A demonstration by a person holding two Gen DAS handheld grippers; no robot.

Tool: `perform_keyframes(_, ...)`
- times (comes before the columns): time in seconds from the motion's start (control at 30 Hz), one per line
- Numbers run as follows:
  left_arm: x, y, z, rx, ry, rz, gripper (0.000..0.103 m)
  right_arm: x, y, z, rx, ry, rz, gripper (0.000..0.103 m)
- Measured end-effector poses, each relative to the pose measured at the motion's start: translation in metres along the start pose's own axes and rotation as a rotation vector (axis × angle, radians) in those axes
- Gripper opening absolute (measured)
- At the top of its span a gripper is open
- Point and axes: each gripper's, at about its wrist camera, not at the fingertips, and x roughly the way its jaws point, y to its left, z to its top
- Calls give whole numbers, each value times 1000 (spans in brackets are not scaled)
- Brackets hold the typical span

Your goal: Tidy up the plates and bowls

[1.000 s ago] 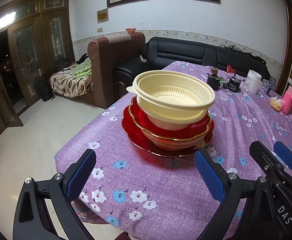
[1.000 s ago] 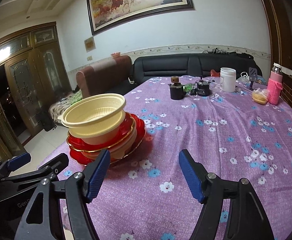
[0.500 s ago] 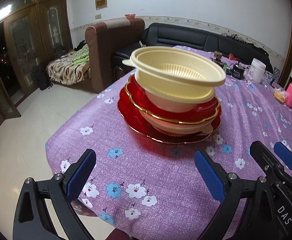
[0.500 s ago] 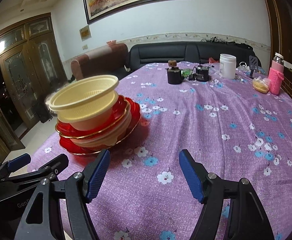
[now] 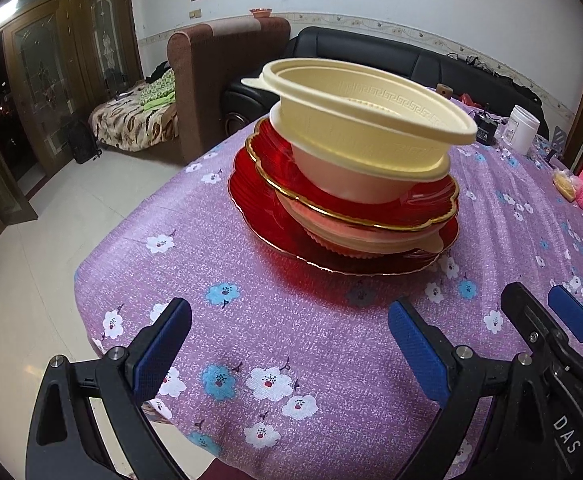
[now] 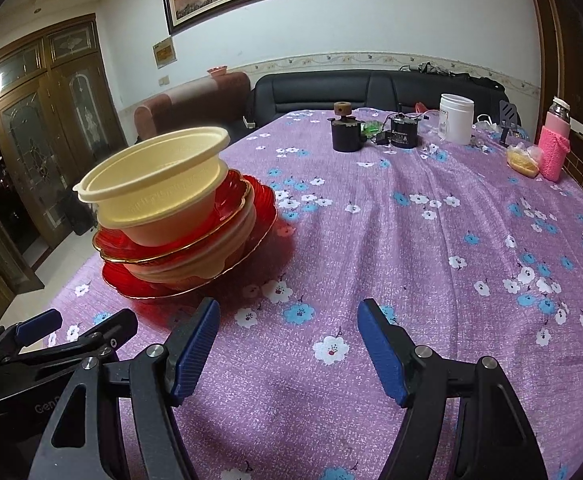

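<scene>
I find my left gripper (image 5: 289, 344) and right gripper (image 6: 287, 344) both spread, empty, short of the stack of cream bowls (image 5: 363, 128) and red plates (image 5: 267, 220).

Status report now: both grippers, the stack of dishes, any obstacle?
Left gripper open, empty. Right gripper open, empty. Mixed stack untouched on table. Path clear.

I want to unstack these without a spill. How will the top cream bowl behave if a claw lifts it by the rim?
The top cream bowl looks like thin plastic, so probably light with a flexing rim. It sits tilted in the bowl beneath, so it should lift free easily, though a sideways push may slide it off the red plate.
</scene>
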Motion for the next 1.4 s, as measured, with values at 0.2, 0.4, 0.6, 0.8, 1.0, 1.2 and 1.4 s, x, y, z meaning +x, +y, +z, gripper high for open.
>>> perform_keyframes(0.2,7,0,0,0,16,-2,99,5,0,0,-2,12,-4,76)
perform_keyframes(0.4,12,1,-2,-2,37,-12,99,10,1,0,-4,25,-8,76)
perform_keyframes(0.6,16,0,-2,2,47,-17,99,13,0,-1,-2,34,-11,78)
perform_keyframes(0.8,19,1,-2,1,60,-21,99,16,-1,0,0,41,-15,78)
perform_keyframes(1.0,21,0,-2,4,70,-22,99,17,-2,-1,4,40,-16,78)
perform_keyframes(1.2,25,-3,-2,8,84,-28,99,17,-4,-2,14,41,-15,78)
perform_keyframes(1.4,27,-7,-3,13,90,-26,99,18,-7,-3,24,44,-14,78)
